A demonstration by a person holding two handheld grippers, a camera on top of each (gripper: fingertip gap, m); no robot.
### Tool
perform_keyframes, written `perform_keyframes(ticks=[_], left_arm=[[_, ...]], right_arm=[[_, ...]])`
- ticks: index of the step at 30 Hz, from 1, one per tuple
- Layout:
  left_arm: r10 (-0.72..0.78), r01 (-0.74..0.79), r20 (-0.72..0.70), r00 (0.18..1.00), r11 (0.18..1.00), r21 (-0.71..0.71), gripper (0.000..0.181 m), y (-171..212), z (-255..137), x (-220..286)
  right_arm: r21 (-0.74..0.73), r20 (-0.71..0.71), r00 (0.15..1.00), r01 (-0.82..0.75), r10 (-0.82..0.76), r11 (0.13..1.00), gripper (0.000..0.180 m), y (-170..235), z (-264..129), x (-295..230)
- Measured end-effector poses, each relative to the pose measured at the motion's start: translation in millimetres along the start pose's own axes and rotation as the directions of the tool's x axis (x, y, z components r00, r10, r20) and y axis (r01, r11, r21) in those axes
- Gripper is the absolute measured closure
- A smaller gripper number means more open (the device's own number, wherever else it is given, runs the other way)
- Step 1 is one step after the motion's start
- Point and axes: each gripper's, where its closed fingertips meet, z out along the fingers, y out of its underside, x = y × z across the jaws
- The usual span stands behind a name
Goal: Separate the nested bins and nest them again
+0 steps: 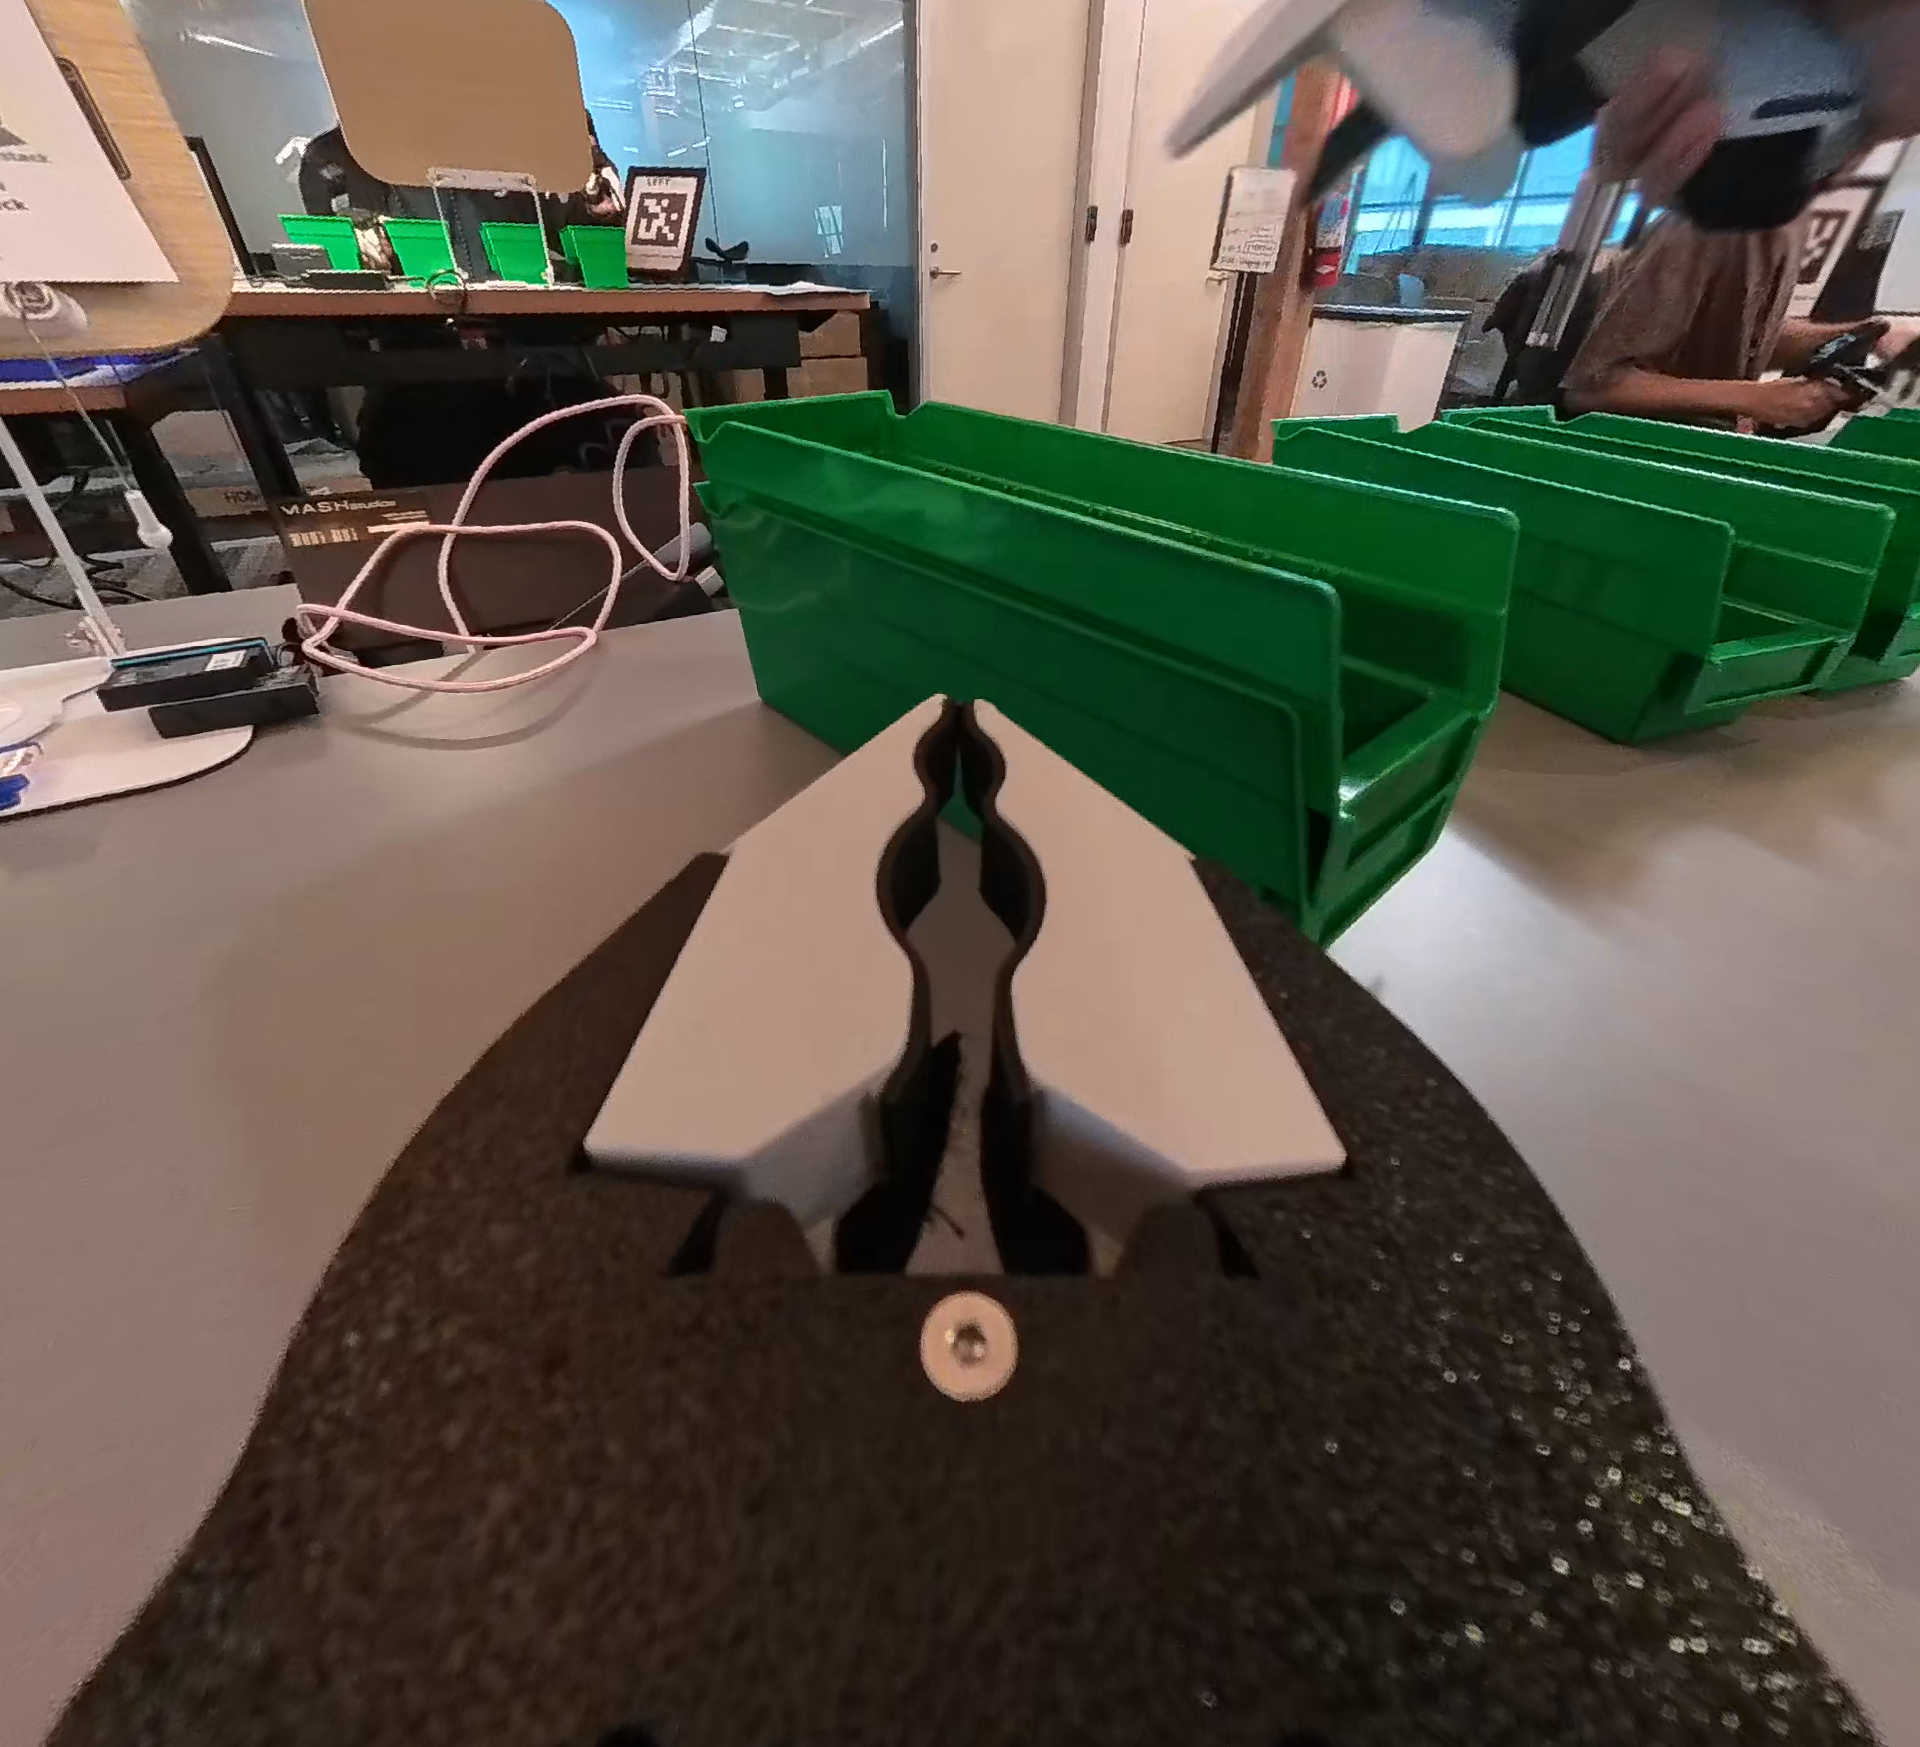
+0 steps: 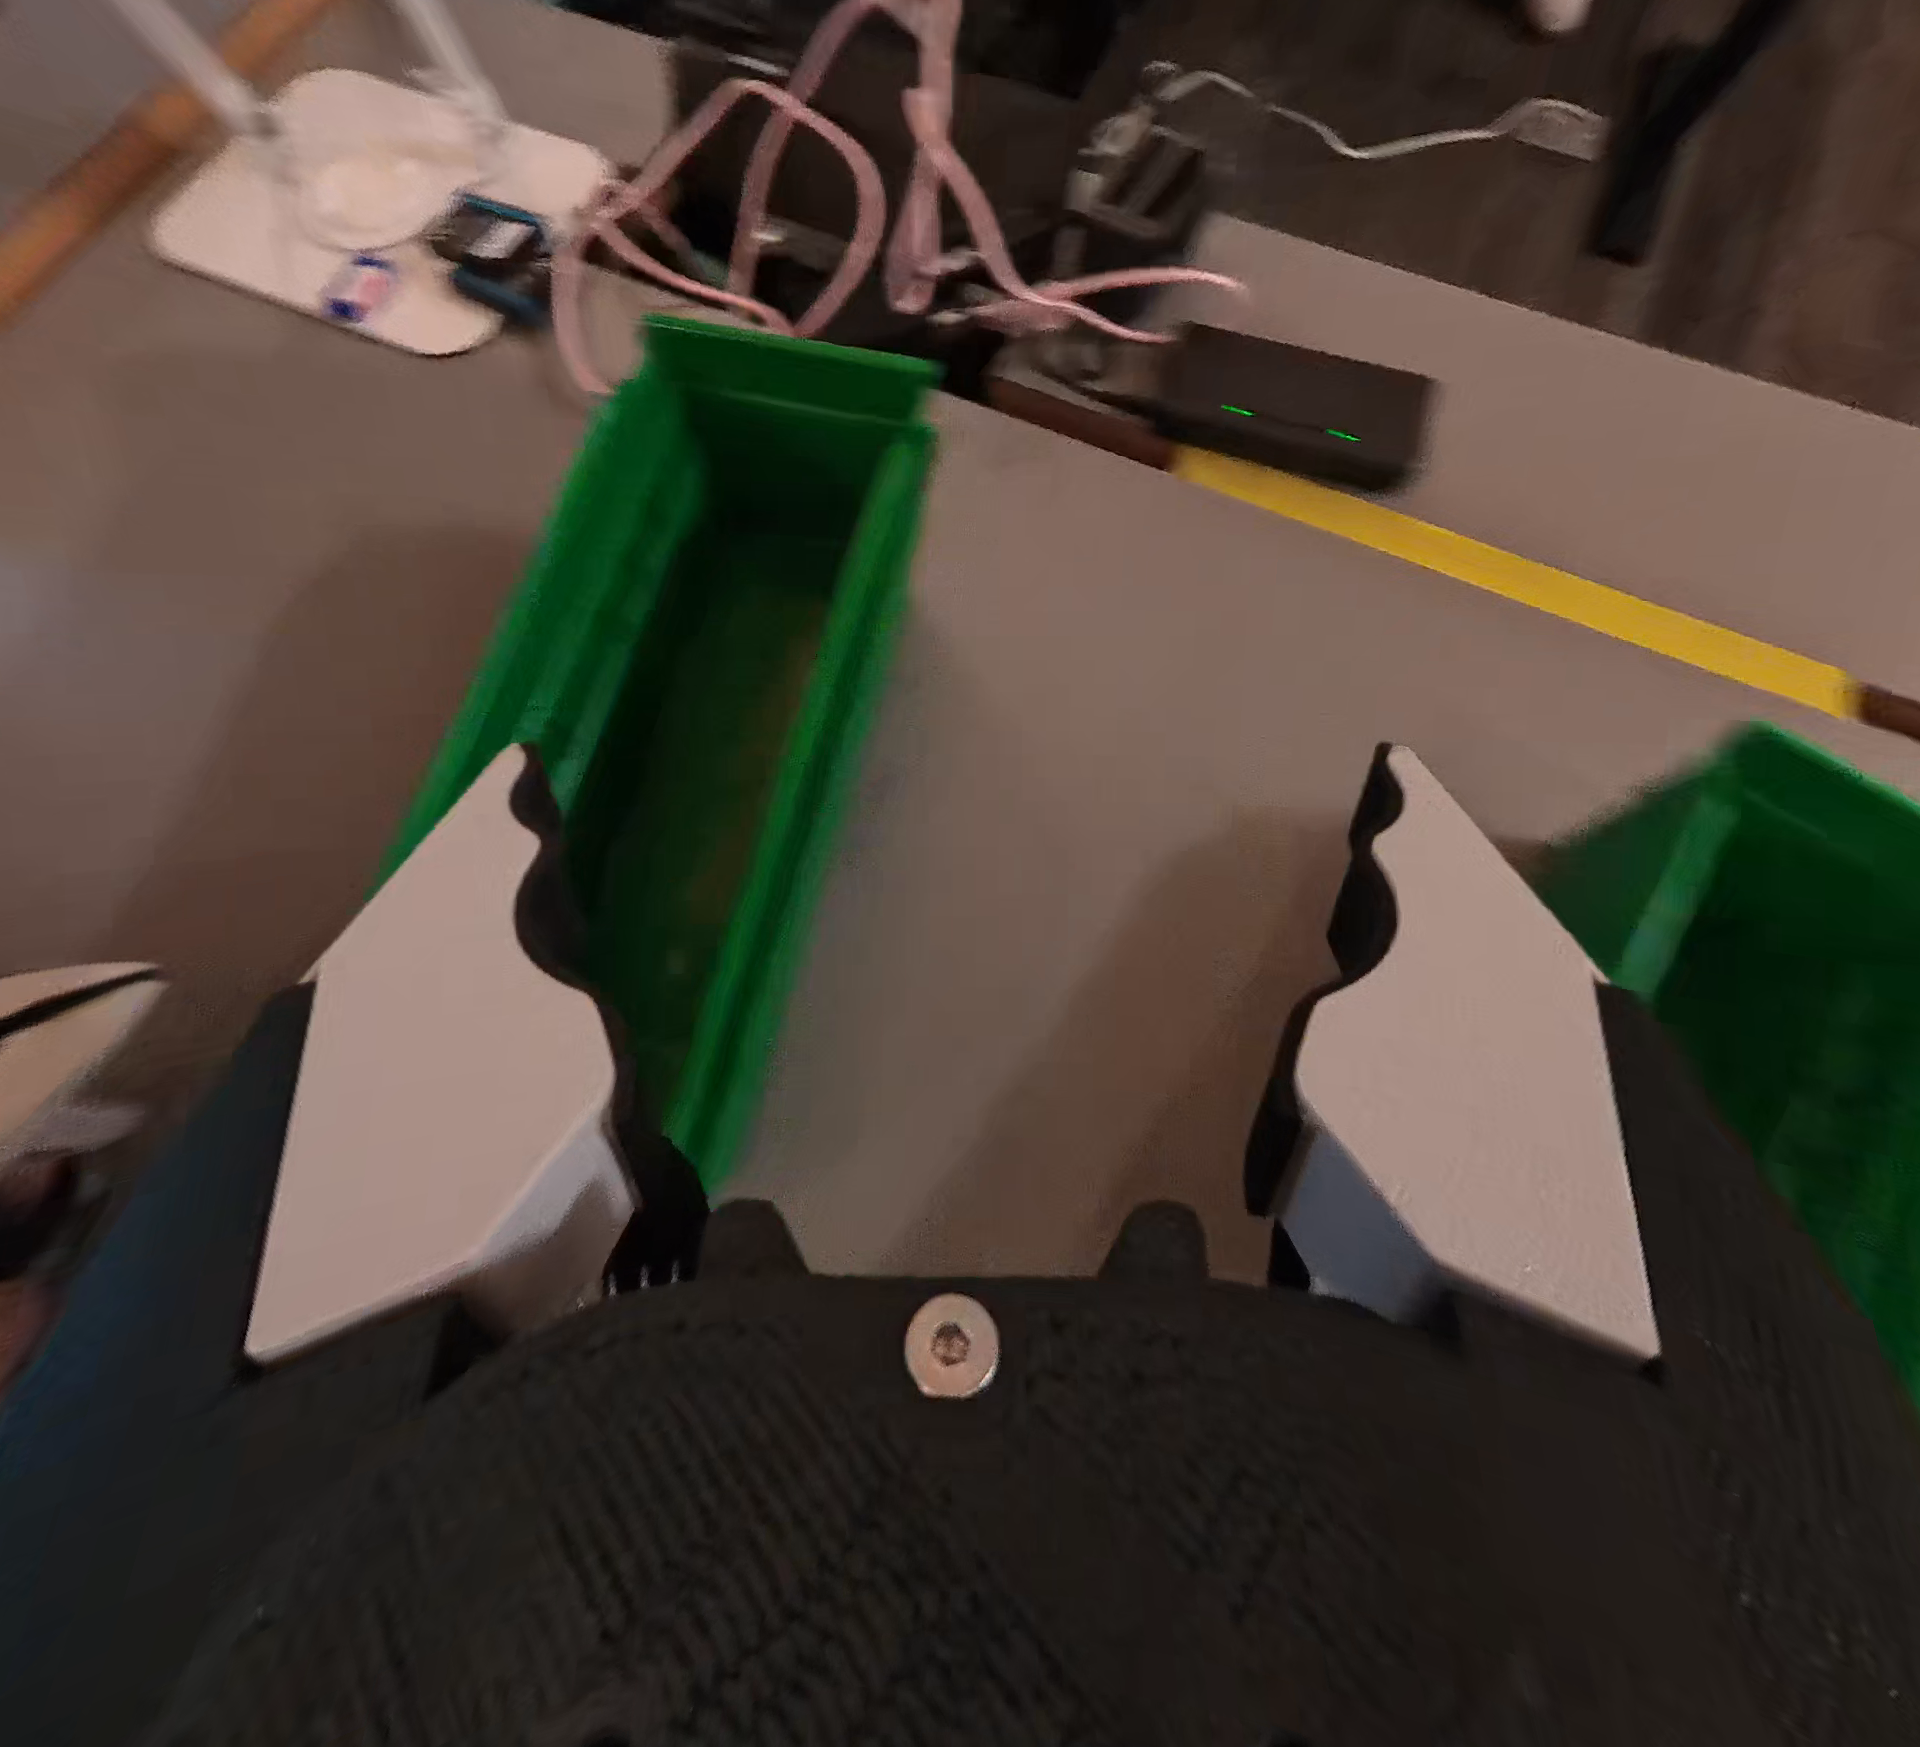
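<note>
Bins (image 1: 1091, 617), green and nested, sit on the grey table (image 1: 364, 866). Left gripper (image 1: 958, 710), fingers pressed together and empty, rests low just beside their near end. Right gripper (image 2: 951, 798), fingers spread wide and empty, hangs above the bins, nearer their right wall. Separation looks not yet begun; next, I judge, one gripper must pinch the inner bin's rim.

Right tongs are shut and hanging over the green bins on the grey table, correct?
Not quite: the right tongs are open, their jaws spread wide, as the right wrist view shows. They do hang over the green bins on the grey table.
</note>
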Motion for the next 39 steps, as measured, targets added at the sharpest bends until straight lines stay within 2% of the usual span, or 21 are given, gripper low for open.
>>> perform_keyframes(ticks=[2,4,6,8,11,14,16,18,24,28,33,39], left_arm=[[-0.006,0.006,-0.004,1.000,1.000,0.003,0.181,-0.4,1.0,1.5],[-0.020,0.020,-0.021,1.000,1.000,0.011,0.181,-1.9,3.4,6.6],[-0.010,0.010,-0.034,0.999,1.000,0.002,0.181,-1.0,6.4,12.1],[0.018,-0.019,-0.039,0.999,1.000,-0.012,0.181,1.0,8.6,16.2],[0.042,-0.043,-0.044,0.998,0.999,-0.022,0.181,2.6,9.5,18.9],[0.025,-0.025,-0.047,0.999,1.000,-0.017,0.181,2.1,8.6,17.5],[0.009,-0.010,-0.048,0.999,1.000,-0.014,0.181,2.0,7.8,15.3],[-0.001,0.001,-0.045,0.999,1.000,-0.011,0.181,2.0,6.9,12.9],[-0.029,0.028,-0.039,0.999,1.000,-0.004,0.181,1.1,5.1,6.4],[-0.033,0.033,-0.043,0.999,0.999,-0.003,0.181,1.2,5.1,6.8],[-0.035,0.035,-0.050,0.998,0.999,-0.006,0.181,1.6,5.8,8.5],[-0.049,0.049,-0.040,0.998,0.999,-0.005,0.181,2.0,4.4,4.8]], right_arm=[[-0.027,-0.134,0.991,-0.033,0.029,0.999,0.020,11.5,-18.1,59.7],[-0.047,-0.279,0.959,-0.054,0.039,0.997,0.019,29.4,-36.4,119.2],[-0.090,-0.304,0.946,-0.146,0.113,0.985,0.020,59.0,-43.2,153.9],[-0.185,-0.294,0.939,-0.240,0.180,0.953,0.019,96.8,-41.5,172.8],[-0.299,-0.313,0.930,-0.289,0.193,0.910,0.020,142.3,-36.0,191.8],[-0.321,-0.279,0.926,-0.341,0.256,0.884,0.027,162.5,-24.5,191.7],[-0.357,-0.327,0.916,-0.346,0.231,0.867,0.036,177.3,-20.7,200.0],[-0.385,-0.337,0.912,-0.359,0.233,0.850,0.032,186.3,-16.1,200.2],[-0.410,-0.315,0.909,-0.389,0.272,0.825,0.068,183.0,-16.5,189.4],[-0.338,-0.327,0.905,-0.381,0.272,0.861,0.076,157.5,-21.4,182.4],[-0.227,-0.210,0.951,-0.274,0.228,0.935,0.078,87.7,-34.7,135.7],[-0.094,0.037,0.983,-0.173,0.177,0.980,0.075,3.4,-48.2,30.7]])
